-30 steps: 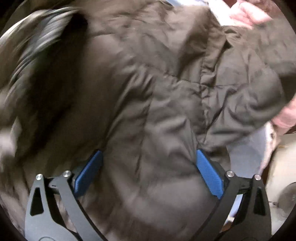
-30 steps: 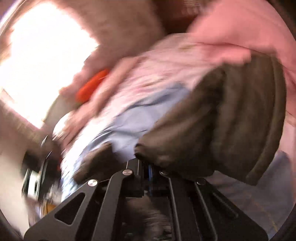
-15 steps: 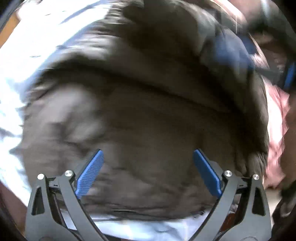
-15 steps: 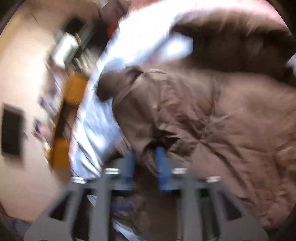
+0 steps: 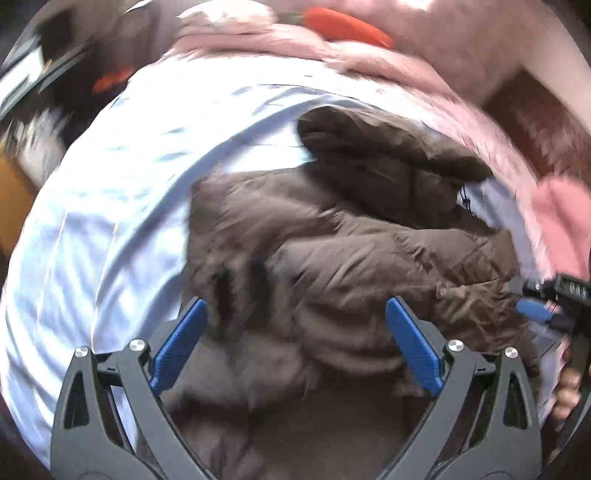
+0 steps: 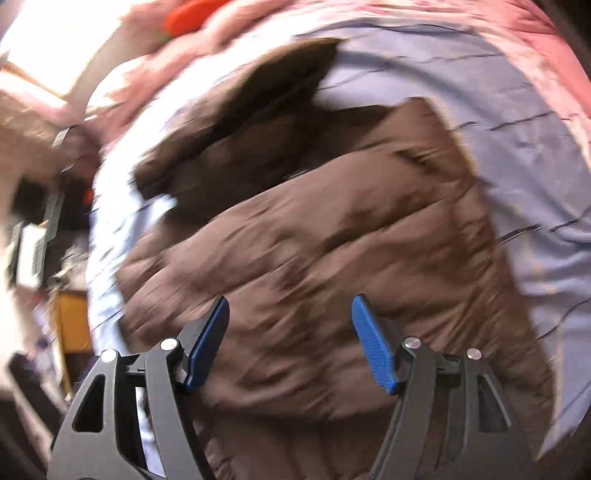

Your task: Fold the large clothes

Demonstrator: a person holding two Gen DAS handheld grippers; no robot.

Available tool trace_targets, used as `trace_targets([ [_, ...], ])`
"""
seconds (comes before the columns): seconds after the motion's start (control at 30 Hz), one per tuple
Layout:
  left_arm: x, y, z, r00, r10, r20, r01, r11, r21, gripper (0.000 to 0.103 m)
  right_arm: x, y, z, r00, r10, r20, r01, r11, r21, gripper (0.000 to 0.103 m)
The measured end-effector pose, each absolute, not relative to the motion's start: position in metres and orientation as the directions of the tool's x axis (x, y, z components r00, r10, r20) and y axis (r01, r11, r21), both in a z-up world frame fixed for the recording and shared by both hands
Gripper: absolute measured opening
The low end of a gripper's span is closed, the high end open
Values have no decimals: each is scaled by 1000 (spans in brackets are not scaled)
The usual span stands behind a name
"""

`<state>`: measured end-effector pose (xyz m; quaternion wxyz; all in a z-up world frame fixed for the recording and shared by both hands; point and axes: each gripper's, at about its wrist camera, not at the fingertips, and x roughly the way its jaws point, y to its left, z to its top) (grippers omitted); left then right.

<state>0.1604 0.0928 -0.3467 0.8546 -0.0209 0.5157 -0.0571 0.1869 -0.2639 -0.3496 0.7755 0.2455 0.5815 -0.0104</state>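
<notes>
A brown padded jacket (image 5: 332, 266) (image 6: 332, 240) lies crumpled on a pale blue sheet (image 5: 110, 206) (image 6: 535, 192). My left gripper (image 5: 295, 343) hangs open above the jacket's middle, nothing between its blue pads (image 5: 181, 347). My right gripper (image 6: 291, 339) points down at the jacket's quilted body; its jaws are opening and nothing sits between the pads (image 6: 371, 347). In the left wrist view the right gripper (image 5: 535, 314) shows at the right edge by the jacket's edge, held by a person's hand (image 5: 565, 391).
A pink blanket (image 5: 424, 85) (image 6: 517, 33) is bunched along the far side of the sheet, with an orange object (image 5: 343, 26) (image 6: 188, 14) on it. Furniture and an orange-brown box (image 6: 70, 321) stand beyond the sheet's left edge.
The right gripper was shut on a fold of the jacket; it has let go, spread its jaws and dropped toward the jacket. The left gripper, open throughout, rose so more sheet shows.
</notes>
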Motion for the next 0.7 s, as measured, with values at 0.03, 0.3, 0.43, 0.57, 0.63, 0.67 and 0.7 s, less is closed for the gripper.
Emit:
trace_targets([
  [0.03,170,82,-356,418,-102,-903,99,993,-66,97,192,-266,-359,301,216,-929,311,898,310,69],
  [0.3,213,73,-466,65,-131,-989,68,990,-127,97,202,-276,-460,172,11,-985,285,956,61,79],
  [0.43,223,56,-475,60,-54,-997,54,997,-50,100,205,-284,-470,152,21,-988,281,958,63,80],
  [0.57,216,54,-437,121,-39,-992,45,998,-34,92,201,-302,-439,214,77,-974,273,953,135,79],
  [0.63,197,61,-403,201,-30,-979,70,997,-16,92,177,-307,-405,302,129,-945,220,955,201,79],
  [0.67,188,65,-392,226,-40,-973,80,997,-22,92,168,-309,-398,316,133,-939,202,958,204,79],
  [0.7,181,69,-387,238,-42,-970,91,996,-20,92,157,-313,-393,317,134,-939,184,962,199,79],
])
